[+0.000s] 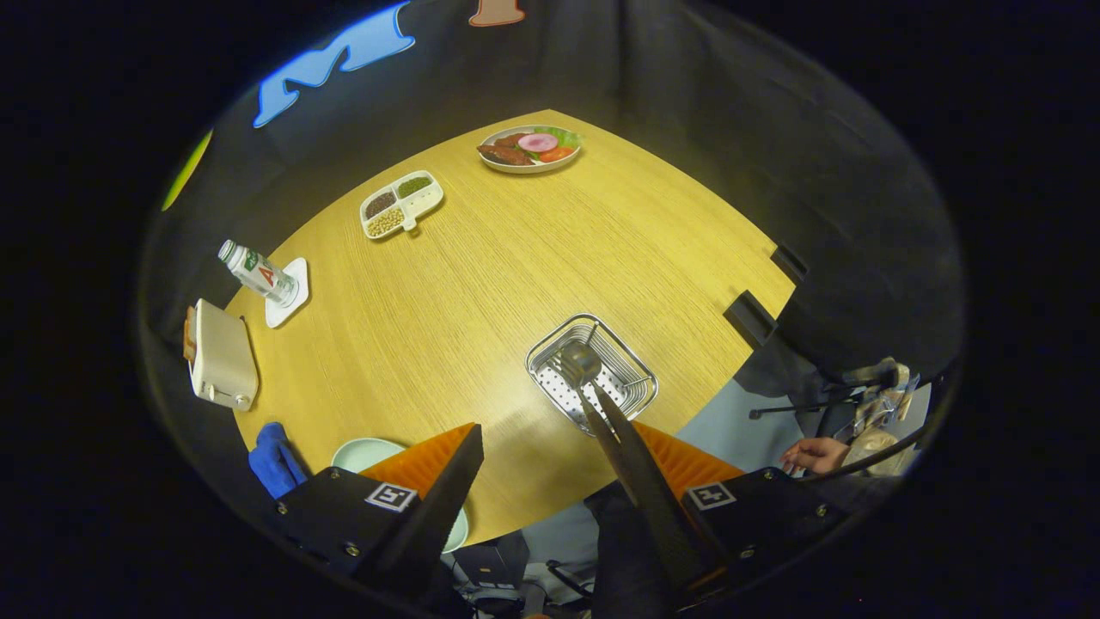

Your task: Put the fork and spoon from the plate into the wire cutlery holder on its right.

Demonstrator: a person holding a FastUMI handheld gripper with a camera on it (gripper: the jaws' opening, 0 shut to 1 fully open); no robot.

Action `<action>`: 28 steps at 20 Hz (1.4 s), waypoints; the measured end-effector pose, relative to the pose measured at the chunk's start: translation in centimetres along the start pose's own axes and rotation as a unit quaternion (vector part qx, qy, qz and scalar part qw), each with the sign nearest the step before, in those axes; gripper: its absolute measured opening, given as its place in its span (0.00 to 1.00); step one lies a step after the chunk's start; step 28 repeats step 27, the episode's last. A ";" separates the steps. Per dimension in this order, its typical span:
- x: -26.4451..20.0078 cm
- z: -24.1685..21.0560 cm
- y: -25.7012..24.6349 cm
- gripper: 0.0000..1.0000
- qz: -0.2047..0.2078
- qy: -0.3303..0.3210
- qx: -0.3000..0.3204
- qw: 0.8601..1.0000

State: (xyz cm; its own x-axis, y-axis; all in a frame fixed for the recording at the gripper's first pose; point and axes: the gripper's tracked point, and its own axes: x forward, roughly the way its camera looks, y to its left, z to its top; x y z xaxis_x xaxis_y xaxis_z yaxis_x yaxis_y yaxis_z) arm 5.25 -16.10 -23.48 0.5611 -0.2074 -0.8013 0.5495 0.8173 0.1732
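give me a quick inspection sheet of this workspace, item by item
surface: wooden table, lit, mostly bare in the middle
job's things: wire cutlery holder just ahead of the right finger, a spoon and a fork in it, handles leaning out toward the claw; pale green plate behind the left finger
clutter: toaster, bottle on a white coaster, divided dish of beans, plate of food, blue cloth
grippers: claw open, fingers spread wide, holding nothing
cables: nothing seen on the table
surroundings: black cloth wall, a person's hand off the table's edge
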 end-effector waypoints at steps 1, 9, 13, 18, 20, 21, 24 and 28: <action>0.0 0.1 0.1 0.98 0.002 -0.005 -0.004 1.000; -3.4 5.4 2.6 0.98 0.051 -0.167 -0.051 0.983; -8.3 9.5 4.9 0.98 0.089 -0.292 -0.089 0.948; -15.8 12.2 8.9 0.98 0.145 -0.424 -0.132 0.884; -18.4 12.5 10.9 0.98 0.179 -0.459 -0.138 0.859; -19.4 12.5 11.5 0.98 0.191 -0.474 -0.142 0.848; -22.3 12.0 12.6 0.98 0.205 -0.515 -0.164 0.816; -23.4 11.3 13.7 0.98 0.218 -0.526 -0.176 0.803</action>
